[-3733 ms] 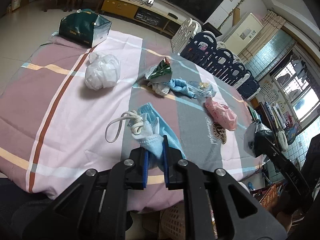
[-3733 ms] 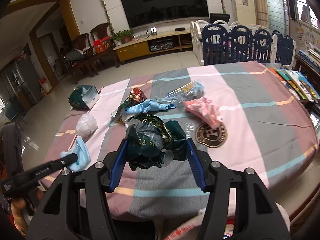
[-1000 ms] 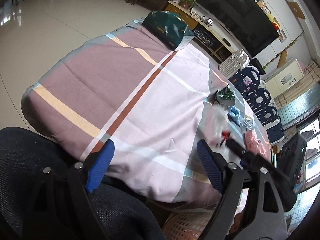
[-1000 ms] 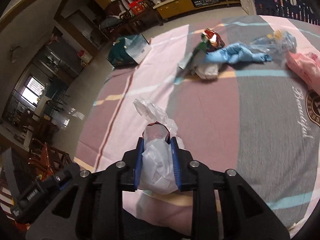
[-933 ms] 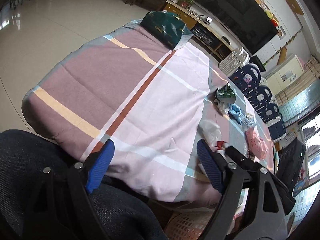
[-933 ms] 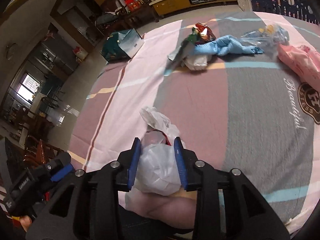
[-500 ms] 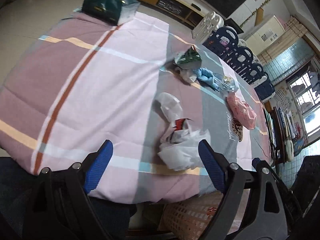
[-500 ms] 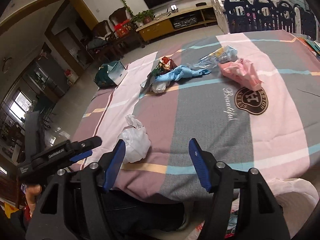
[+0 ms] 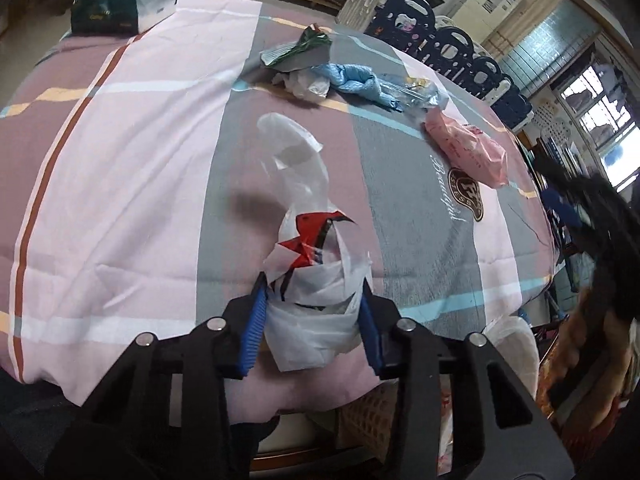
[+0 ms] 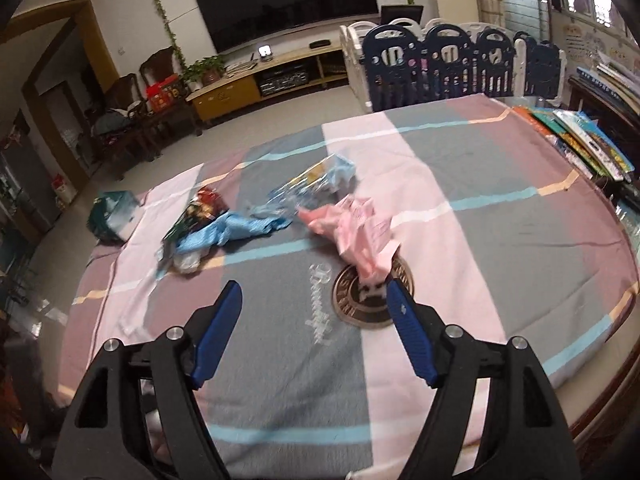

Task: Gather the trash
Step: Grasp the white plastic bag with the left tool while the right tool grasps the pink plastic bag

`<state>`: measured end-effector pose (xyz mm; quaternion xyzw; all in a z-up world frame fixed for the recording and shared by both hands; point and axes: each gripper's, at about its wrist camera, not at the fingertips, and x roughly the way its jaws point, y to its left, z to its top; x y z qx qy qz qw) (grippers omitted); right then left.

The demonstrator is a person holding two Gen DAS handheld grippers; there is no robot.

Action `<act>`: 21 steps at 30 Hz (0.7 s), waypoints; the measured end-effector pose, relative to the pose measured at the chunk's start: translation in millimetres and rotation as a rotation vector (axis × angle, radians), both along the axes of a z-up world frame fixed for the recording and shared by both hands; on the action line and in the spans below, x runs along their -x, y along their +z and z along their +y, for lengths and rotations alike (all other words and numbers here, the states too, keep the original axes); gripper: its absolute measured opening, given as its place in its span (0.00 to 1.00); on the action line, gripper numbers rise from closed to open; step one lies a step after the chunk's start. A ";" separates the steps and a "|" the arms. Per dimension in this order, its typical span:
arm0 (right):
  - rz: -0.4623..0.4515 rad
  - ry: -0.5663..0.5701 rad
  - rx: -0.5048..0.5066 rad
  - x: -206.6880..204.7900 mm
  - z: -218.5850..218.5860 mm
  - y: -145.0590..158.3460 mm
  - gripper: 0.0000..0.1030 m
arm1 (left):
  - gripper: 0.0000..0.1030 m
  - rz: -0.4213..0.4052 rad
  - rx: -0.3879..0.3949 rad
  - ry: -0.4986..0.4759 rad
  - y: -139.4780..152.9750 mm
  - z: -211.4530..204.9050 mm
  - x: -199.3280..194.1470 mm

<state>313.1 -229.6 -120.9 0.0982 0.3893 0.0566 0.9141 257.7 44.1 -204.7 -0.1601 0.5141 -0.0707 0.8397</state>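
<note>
- Left gripper [image 9: 311,320]: the jaws have just been closing and now pinch the white plastic bag [image 9: 316,300] at its bunched lower part, at the near edge of the table [image 9: 132,176]. The bag's long handle loop trails forward, lying on the cloth.
- Right gripper [image 10: 314,330]: the jaws have just been opening and stand spread with nothing between them, above the grey stripe and just short of the pink wrapper [image 10: 356,232].
- Remaining trash: the pink wrapper lies over the round emblem [image 10: 362,300]; beyond it, in a loose cluster, lie a blue cloth [image 10: 224,232], a clear packet [image 10: 316,184] and a green-and-red snack bag [image 10: 196,212]. A green box [image 10: 110,216] sits at the far corner.
- Risk, left side: the pinch takes only thin, slippery film, so the bag may slide out on lifting; the trailing loop could drag across the cloth, and the red item [image 9: 308,236] showing at the bag's mouth could spill if it tips.
- Risk, right side: the pink wrapper is soft and crumpled; a shallow bite might catch the cloth or only a corner.
- Edges and room: the bag hangs at the table's rim, directly above a basket [image 9: 368,420] partly visible below. The middle of the cloth is open between the grippers and the cluster; books [image 10: 580,140] line the right rim.
</note>
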 end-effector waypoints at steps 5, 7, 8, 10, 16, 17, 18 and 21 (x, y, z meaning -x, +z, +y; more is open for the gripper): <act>0.059 -0.047 0.134 -71.8 6.9 -14.8 0.72 | 0.31 -0.064 -0.062 -0.039 8.2 -0.7 17.4; 0.099 -0.053 0.164 -86.9 9.8 -26.0 0.71 | 0.30 -0.090 -0.074 -0.027 12.8 3.3 20.1; 0.108 -0.047 0.166 -89.9 11.2 -30.1 0.62 | 0.29 -0.100 -0.070 -0.018 14.3 5.6 20.4; 0.121 -0.027 0.165 -86.6 15.3 -36.0 0.32 | 0.29 -0.107 -0.059 0.004 16.2 11.1 20.4; 0.091 0.131 0.037 -25.2 38.8 -36.0 0.09 | 0.28 -0.131 -0.039 0.066 21.4 23.7 23.9; 0.091 0.170 0.015 -12.9 44.7 -37.5 0.09 | 0.28 -0.130 -0.038 0.077 21.3 25.5 23.7; 0.100 0.202 0.008 -0.1 51.1 -39.5 0.09 | 0.28 -0.126 -0.036 0.089 20.8 27.9 23.1; 0.167 0.297 -0.018 28.6 67.2 -51.5 0.10 | 0.28 -0.102 -0.014 0.109 16.9 33.6 20.9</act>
